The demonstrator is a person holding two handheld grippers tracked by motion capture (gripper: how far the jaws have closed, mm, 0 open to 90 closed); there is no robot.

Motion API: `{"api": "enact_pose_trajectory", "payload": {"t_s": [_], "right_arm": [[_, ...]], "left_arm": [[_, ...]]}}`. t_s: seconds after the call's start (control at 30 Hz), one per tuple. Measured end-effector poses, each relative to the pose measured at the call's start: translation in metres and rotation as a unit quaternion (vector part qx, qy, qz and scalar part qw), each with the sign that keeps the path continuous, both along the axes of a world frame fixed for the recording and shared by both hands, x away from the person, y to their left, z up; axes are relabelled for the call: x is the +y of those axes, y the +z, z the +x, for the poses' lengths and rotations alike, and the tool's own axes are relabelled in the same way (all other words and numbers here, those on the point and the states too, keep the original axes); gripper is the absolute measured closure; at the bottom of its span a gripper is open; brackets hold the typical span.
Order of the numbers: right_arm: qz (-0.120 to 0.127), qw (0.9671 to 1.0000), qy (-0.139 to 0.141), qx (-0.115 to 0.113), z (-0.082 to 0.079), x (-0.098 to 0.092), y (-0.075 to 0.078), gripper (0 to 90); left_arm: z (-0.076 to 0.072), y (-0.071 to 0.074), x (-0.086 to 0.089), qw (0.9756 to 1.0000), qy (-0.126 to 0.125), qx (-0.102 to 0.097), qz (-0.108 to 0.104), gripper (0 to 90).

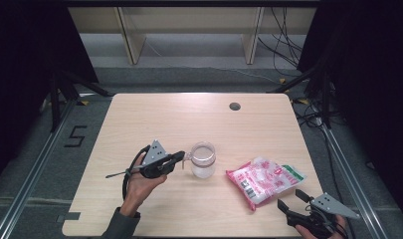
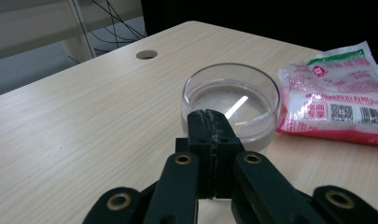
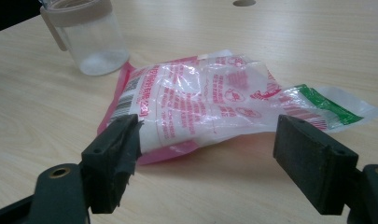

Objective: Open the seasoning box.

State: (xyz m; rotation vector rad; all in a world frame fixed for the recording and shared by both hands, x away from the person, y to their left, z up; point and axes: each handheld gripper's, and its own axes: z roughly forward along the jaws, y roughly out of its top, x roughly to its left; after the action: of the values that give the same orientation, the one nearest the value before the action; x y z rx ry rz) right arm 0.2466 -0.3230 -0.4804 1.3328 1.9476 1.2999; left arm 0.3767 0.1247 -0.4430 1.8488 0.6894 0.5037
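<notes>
At the near right edge of the table [image 1: 139, 114], the right gripper [image 1: 294, 200] rests with its jaws spread wide; the pink-and-white plastic bag [image 3: 210, 100] lies flat just beyond the pads, not touched. Farther in, the left gripper [image 2: 213, 123] has its jaws pressed together at the near rim of the clear jar [image 2: 231, 105]; whether they pinch the jar's handle tab cannot be told. The jar stands upright just left of the bag.
</notes>
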Motion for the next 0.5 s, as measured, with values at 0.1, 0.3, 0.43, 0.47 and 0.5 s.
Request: {"api": "enact_pose_trajectory", "payload": {"t_s": [0.1, 0.3, 0.43, 0.47, 0.5], "right_arm": [[-0.001, 1.0, 0.001, -0.003, 0.0, 0.0, 0.0, 23.9], [-0.006, 0.9999, 0.008, -0.003, 0.001, 0.0, 0.0, 24.5], [0.008, 0.9999, 0.001, 0.007, -0.001, 0.003, 0.0, 24.6], [0.0, 1.0, 0.006, -0.001, 0.001, 0.002, -0.001, 24.6], [0.006, 0.9999, 0.001, 0.013, -0.001, 0.003, 0.0, 24.6]], "left_arm": [[0.005, 0.002, -0.005, 1.0, -0.004, -0.002, -0.003, 88.5], [0.016, -0.002, -0.011, 1.0, -0.001, 0.005, 0.003, 88.7], [0.018, -0.006, -0.009, 0.9999, 0.003, 0.008, 0.01, 88.7], [0.017, -0.007, -0.009, 0.9999, 0.004, 0.011, 0.005, 88.7], [0.018, -0.007, -0.008, 1.0, 0.001, 0.007, 0.007, 88.7]]}}
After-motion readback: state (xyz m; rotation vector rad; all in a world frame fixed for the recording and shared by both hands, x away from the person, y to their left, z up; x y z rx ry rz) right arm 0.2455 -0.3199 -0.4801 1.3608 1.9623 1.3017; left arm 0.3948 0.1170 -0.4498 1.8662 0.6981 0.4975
